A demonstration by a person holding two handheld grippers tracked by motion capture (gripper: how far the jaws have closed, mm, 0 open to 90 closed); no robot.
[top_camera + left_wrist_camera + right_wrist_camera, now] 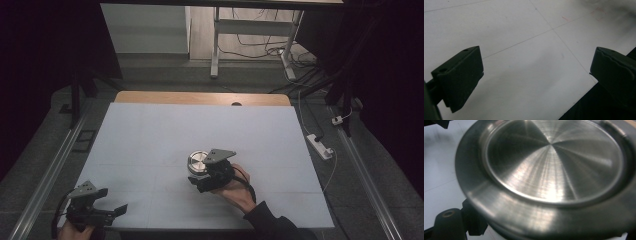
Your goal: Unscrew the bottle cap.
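Observation:
A round brushed-metal tin (196,161) with a wide rim stands on the white table sheet (150,135), a little right of centre. My right gripper (198,178) reaches it from the near side, held by a hand. In the right gripper view the tin's lid (551,162) looms very close, and the black jaws of the right gripper (544,231) sit under the rim on either side of the body. My left gripper (111,200) hovers at the table's front left corner. Its jaws stand wide apart over bare sheet, so the left gripper (536,65) holds nothing.
The sheet's front edge (584,107) runs just beside the left gripper. A strip of wooden tabletop (200,97) shows at the back. On the floor lie a white power strip (320,146) and cables, and a white desk frame (216,45) stands beyond.

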